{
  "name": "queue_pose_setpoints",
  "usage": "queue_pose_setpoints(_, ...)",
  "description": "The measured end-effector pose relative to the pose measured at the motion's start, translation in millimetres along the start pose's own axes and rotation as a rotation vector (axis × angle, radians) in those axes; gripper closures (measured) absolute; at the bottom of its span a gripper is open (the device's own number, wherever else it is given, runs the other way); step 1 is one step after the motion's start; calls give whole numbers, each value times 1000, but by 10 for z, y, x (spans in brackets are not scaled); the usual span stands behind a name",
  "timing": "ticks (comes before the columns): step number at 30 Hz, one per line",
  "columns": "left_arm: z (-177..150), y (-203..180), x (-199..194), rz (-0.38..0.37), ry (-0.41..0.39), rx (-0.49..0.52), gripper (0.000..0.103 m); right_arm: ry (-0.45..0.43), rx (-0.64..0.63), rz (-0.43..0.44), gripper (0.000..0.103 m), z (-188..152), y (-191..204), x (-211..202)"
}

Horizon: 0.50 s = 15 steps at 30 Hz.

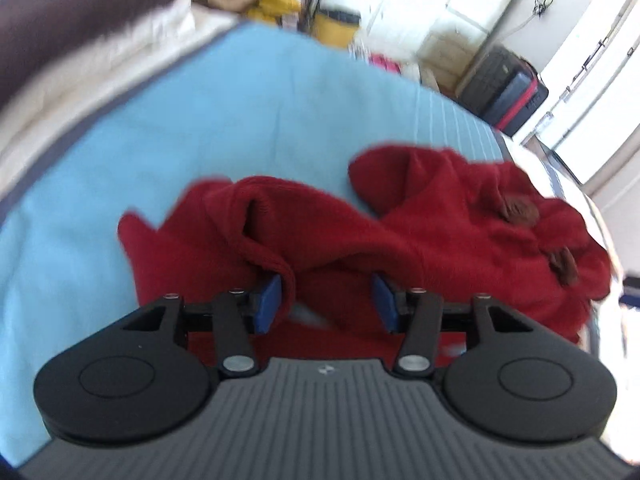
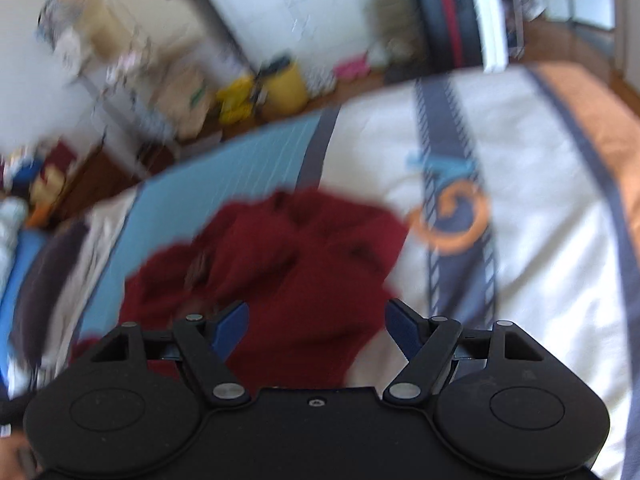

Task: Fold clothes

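Note:
A dark red knitted garment (image 1: 440,232) lies crumpled on a light blue sheet (image 1: 240,120), with two brown tufts (image 1: 520,208) on its right part. My left gripper (image 1: 326,304) sits low in the cloth; a rolled hem drapes over its left blue pad (image 1: 268,304), and the jaws stand apart without pinching it. In the right wrist view the same red garment (image 2: 300,260) spreads under my right gripper (image 2: 316,332), whose jaws are wide open above it with nothing clamped. The picture there is blurred.
The blue sheet (image 2: 224,168) lies on a bed with a white quilt (image 2: 540,220) that has navy and orange patterns. A brown pillow (image 1: 60,12) is at the far left. Beyond the bed edge stand a dark suitcase (image 1: 508,96), yellow bags (image 2: 280,84) and boxes.

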<state>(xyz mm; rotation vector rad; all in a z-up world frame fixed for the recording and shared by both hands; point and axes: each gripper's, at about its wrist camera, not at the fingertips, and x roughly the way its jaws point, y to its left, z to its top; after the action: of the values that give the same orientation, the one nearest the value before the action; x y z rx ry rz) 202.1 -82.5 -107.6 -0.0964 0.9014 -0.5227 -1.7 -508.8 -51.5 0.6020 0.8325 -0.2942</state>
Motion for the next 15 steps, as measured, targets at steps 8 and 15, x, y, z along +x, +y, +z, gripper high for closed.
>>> queue_pose_setpoints(8, -24, 13, 98, 25, -102, 69, 101, -30, -269, -138, 50, -45, 311, 565)
queue_pose_setpoints(15, 149, 251, -249, 72, -248, -62, 101, -242, -275, 286, 93, 4, 447, 134)
